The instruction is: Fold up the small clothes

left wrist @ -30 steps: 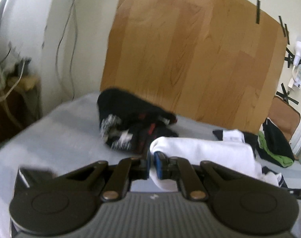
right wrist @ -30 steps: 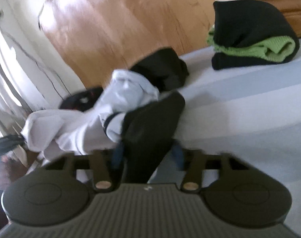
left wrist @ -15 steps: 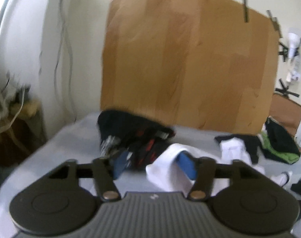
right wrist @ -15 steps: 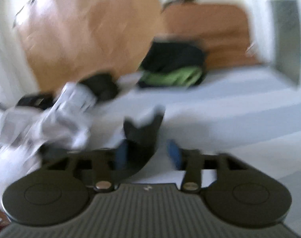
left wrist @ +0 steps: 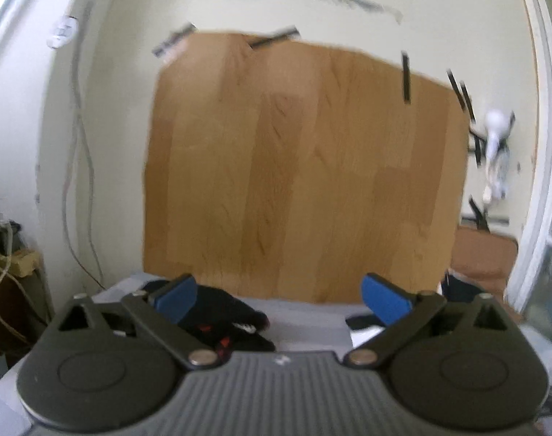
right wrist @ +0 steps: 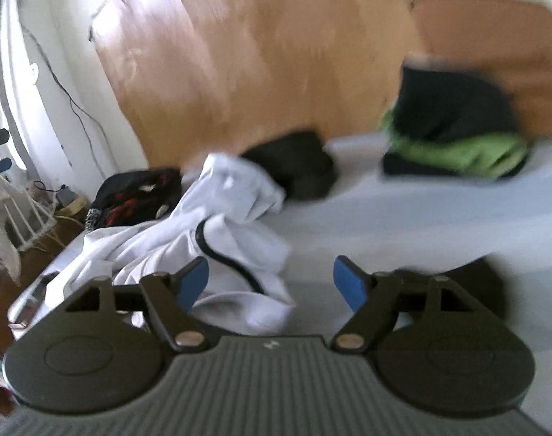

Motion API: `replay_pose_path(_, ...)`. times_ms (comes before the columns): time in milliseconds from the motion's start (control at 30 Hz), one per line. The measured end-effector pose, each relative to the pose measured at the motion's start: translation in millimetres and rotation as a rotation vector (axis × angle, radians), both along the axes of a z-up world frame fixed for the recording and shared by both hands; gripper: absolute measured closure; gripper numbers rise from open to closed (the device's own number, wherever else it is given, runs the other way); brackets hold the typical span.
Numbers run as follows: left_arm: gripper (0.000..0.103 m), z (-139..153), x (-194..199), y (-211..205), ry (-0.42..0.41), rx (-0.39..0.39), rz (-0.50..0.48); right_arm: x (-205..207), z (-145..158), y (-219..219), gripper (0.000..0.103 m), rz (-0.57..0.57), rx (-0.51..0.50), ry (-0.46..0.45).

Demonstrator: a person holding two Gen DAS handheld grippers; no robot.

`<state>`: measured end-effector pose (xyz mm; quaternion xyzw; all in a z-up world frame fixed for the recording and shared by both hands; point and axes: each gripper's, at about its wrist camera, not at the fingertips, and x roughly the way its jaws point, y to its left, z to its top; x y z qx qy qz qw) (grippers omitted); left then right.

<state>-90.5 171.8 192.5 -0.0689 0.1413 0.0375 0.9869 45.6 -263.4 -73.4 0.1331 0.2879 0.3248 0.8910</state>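
Observation:
My left gripper is raised above the grey bed, its jaws opening wide with nothing between them. Below it lie a black garment with red marks and a corner of the white garment. My right gripper is low over the bed, its jaws also opening and empty. The crumpled white garment with a black trim lies just ahead of its left finger. A dark cloth lies to the right, partly behind the right finger.
A folded black and green pile sits at the back right of the bed. Behind the white garment lies a black garment, with the black-and-red one at the left edge. A wooden board leans on the wall behind.
The left gripper let go of the white garment, opened wide and rose. The right gripper released the black cloth and opened; that cloth now lies to its right.

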Motion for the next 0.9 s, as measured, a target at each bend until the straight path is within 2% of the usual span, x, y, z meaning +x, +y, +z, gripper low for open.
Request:
replay_pose_path(67,0.002,-10.7,26.3,-14.3,0.063,0.005,-0.07,13.0,-14.8,18.0,0.024,0.013,0.018,0.087)
replay_pose_path(100,0.001,-18.8,41.6,-20.5,0.105,-0.004,-0.118,9.2,-16.4,22.7,0.024,0.025,0.024,0.098)
replay_pose_path(200,0.0,-47.1,92.3,-45.3,0.24,-0.022,-0.24,-8.7,-15.0,28.4,0.022,0.034,0.01,0.049)
replay_pose_path(300,0.0,-87.5,154.3,-82.0,0.413,0.018,-0.35,-19.5,-16.4,21.3,0.022,0.041,0.031,0.052)
replay_pose_path(400,0.002,-126.1,200.1,-109.7,0.561,0.018,-0.398,-26.9,-19.9,17.2,0.024,0.049,0.042,0.053)
replay_pose_path(433,0.009,-137.3,209.2,-116.2,0.589,0.012,-0.41,-26.7,-20.0,17.9,0.042,0.055,0.03,0.047)
replay_pose_path(467,0.047,-144.6,217.7,-123.8,0.615,0.021,-0.41,-22.4,-21.4,25.2,0.08,0.061,0.013,0.047)
replay_pose_path(500,0.078,-146.9,222.0,-127.1,0.635,0.03,-0.385,-19.5,-21.5,28.1,0.086,0.065,-0.016,0.049)
replay_pose_path(533,0.085,-143.8,224.7,-123.1,0.635,0.005,-0.342,-19.8,-19.9,28.2,0.086,0.049,-0.027,0.04)
replay_pose_path(567,0.09,-136.6,224.4,-114.6,0.613,-0.053,-0.334,-21.4,-16.0,24.9,0.087,0.029,-0.01,0.016)
replay_pose_path(633,0.092,-112.3,213.7,-88.2,0.53,-0.168,-0.306,-26.6,-1.0,14.8,0.087,-0.007,0.033,-0.045)
replay_pose_path(767,0.092,-37.4,150.3,-19.8,0.253,-0.373,-0.257,-31.9,39.8,-11.0,0.091,-0.083,0.118,-0.17)
replay_pose_path(833,0.092,-4.3,105.0,8.7,0.115,-0.419,-0.24,-37.6,61.1,-22.6,0.091,-0.12,0.153,-0.238)
replay_pose_path(900,0.092,23.3,51.5,32.3,-0.014,-0.428,-0.212,-43.5,82.4,-33.6,0.091,-0.148,0.188,-0.311)
